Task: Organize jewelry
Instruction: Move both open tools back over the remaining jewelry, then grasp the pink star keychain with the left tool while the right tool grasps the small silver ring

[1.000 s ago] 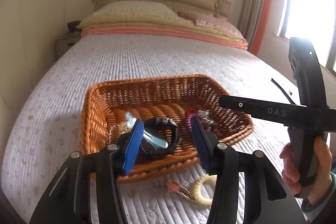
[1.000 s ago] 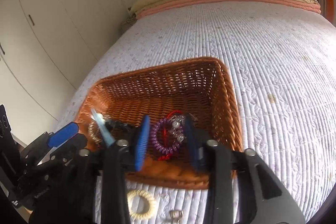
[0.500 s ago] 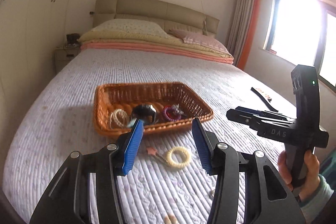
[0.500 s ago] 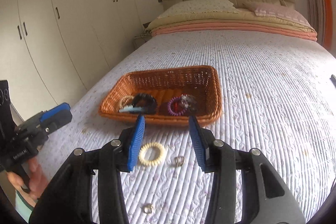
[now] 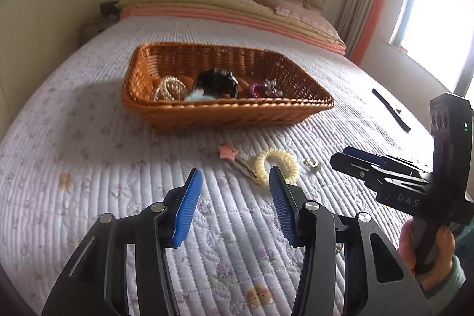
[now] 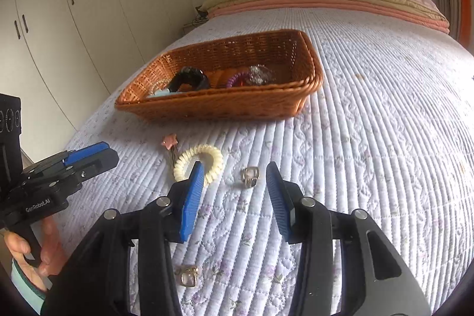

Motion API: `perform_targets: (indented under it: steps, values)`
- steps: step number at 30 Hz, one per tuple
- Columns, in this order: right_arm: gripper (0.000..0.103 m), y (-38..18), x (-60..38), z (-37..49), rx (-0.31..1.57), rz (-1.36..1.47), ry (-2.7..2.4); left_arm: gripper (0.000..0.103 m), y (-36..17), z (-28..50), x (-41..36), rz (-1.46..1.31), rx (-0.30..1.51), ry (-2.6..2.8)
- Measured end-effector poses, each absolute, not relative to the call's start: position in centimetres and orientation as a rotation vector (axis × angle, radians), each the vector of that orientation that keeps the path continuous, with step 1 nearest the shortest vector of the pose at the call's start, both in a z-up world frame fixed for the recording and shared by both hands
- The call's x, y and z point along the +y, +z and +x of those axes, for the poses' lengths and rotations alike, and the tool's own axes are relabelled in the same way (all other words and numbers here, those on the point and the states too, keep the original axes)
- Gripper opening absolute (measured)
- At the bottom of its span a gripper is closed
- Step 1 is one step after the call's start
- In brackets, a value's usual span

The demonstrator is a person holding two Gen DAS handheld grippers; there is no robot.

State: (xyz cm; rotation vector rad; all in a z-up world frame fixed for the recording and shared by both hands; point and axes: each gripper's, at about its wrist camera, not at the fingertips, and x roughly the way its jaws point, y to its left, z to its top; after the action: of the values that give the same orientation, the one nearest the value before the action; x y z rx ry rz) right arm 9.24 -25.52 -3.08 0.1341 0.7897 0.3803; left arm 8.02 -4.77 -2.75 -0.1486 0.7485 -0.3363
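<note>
Lying loose: two rings (image 6: 249, 176), one scrunchie (image 6: 199, 162).

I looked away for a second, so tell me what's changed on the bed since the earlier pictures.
Both claws pulled back from over the wicker basket and came down toward the loose pieces on the quilt. The left claw and right claw were empty then and are empty now. The right one now lines up on the ring beside the cream hair tie. The basket's contents, hair tie and star clip stayed put.
</note>
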Motion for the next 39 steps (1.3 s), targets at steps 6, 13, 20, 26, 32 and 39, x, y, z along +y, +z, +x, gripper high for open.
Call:
perform_targets:
  steps: [6,13,20,26,32,39]
  values:
    - [0.040,-4.6,-25.2,9.9,0.822,0.135,0.346,0.043,-4.3,10.3,-4.5,-0.221,0.818,-0.347]
    - [0.038,-5.1,-25.0,10.8,0.843,0.128,0.315,0.043,-5.4,14.2,-4.8,-0.322,0.874,-0.295]
    - [0.038,-5.5,-24.6,10.9,0.842,0.105,0.318,0.043,-6.3,15.5,-7.3,-0.189,0.923,-0.231]
    - [0.038,-5.5,-24.3,10.8,0.842,0.101,0.316,0.028,-6.4,15.7,-7.6,-0.143,0.937,-0.210]
    - [0.038,-5.6,-24.4,10.8,0.847,0.106,0.323,0.024,-6.2,14.4,-6.6,-0.074,0.939,-0.252]
    - [0.038,-5.7,-23.8,11.0,0.865,0.072,0.315,0.024,-6.2,12.0,-5.0,0.004,0.916,-0.299]
